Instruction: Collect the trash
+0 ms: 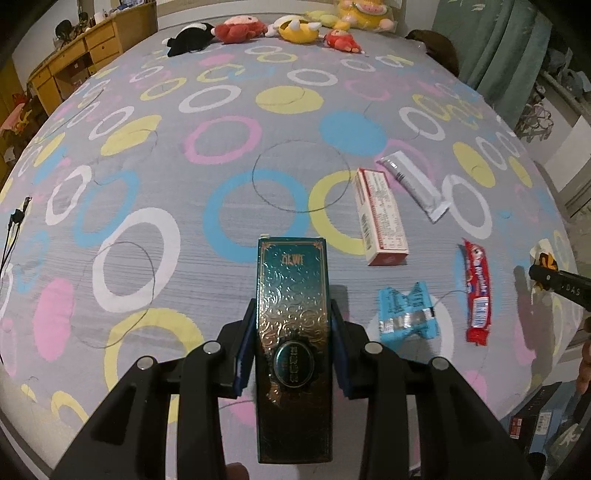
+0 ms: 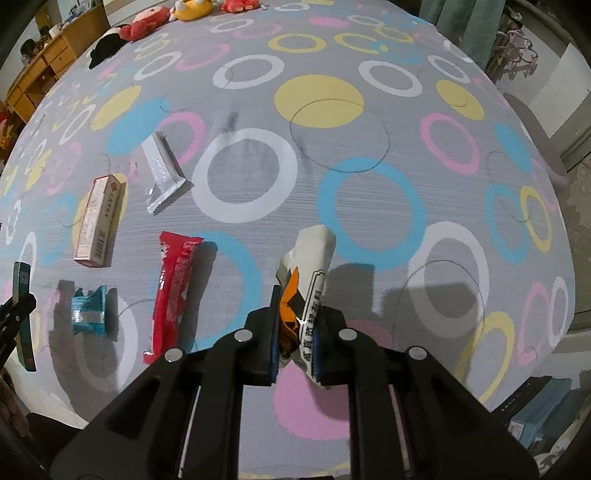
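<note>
My left gripper (image 1: 292, 328) is shut on a dark teal box with gold ornament (image 1: 293, 332), held above the bed. My right gripper (image 2: 298, 325) is shut on a crumpled white and orange wrapper (image 2: 308, 266), also lifted off the sheet. On the bed lie a red and white carton (image 1: 380, 218) (image 2: 98, 221), a white tube (image 1: 413, 184) (image 2: 162, 173), a red snack wrapper (image 1: 476, 291) (image 2: 171, 291) and a blue wrapper (image 1: 406, 314) (image 2: 88, 310). The right gripper's tip (image 1: 554, 280) shows at the right edge of the left wrist view. The teal box (image 2: 22, 314) shows at the left edge of the right wrist view.
The bed sheet (image 1: 221, 166) is grey with coloured rings. Several plush toys (image 1: 288, 26) sit along the far edge. A wooden desk (image 1: 81, 55) stands at the back left and a green curtain (image 1: 491, 44) at the back right. Boxes (image 2: 543, 410) lie on the floor at the near right.
</note>
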The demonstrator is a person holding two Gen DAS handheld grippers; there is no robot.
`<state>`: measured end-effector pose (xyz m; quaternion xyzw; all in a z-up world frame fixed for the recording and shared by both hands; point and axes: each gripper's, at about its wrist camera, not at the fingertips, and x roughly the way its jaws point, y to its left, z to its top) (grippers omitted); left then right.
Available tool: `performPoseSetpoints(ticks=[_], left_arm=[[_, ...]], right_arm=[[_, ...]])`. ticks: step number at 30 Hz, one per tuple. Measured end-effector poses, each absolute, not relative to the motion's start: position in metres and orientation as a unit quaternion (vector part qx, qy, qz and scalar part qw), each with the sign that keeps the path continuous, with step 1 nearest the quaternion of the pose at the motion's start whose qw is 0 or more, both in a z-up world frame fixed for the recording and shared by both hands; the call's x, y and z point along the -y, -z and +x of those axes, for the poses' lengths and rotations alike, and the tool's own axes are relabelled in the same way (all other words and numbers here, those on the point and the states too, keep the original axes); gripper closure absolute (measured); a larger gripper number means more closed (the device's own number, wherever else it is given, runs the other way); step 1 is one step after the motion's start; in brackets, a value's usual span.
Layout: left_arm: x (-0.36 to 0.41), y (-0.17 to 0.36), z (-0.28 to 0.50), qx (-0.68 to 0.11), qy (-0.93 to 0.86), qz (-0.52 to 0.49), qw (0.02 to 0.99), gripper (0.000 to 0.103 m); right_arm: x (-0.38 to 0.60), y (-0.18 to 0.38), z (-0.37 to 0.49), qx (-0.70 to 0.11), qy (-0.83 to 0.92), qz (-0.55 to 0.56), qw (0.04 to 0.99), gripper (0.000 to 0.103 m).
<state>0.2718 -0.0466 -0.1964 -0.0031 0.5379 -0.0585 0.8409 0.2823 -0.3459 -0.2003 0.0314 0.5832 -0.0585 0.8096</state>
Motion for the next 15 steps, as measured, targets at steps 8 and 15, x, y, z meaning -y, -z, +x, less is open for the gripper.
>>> performPoseSetpoints(ticks=[8,15], left_arm=[[0.047,0.174,0.255,-0.522,0.058,0.009,0.851,0.068],[0.052,0.153,0.235,-0.503,0.067,0.017,0.862,0.068]], right_arm=[[0.348,0.176,0.262,-0.563,0.057,0.046,0.823,0.090],[0.342,0.153,0.239,-0.535,0.051,0.041,0.843,0.090]])
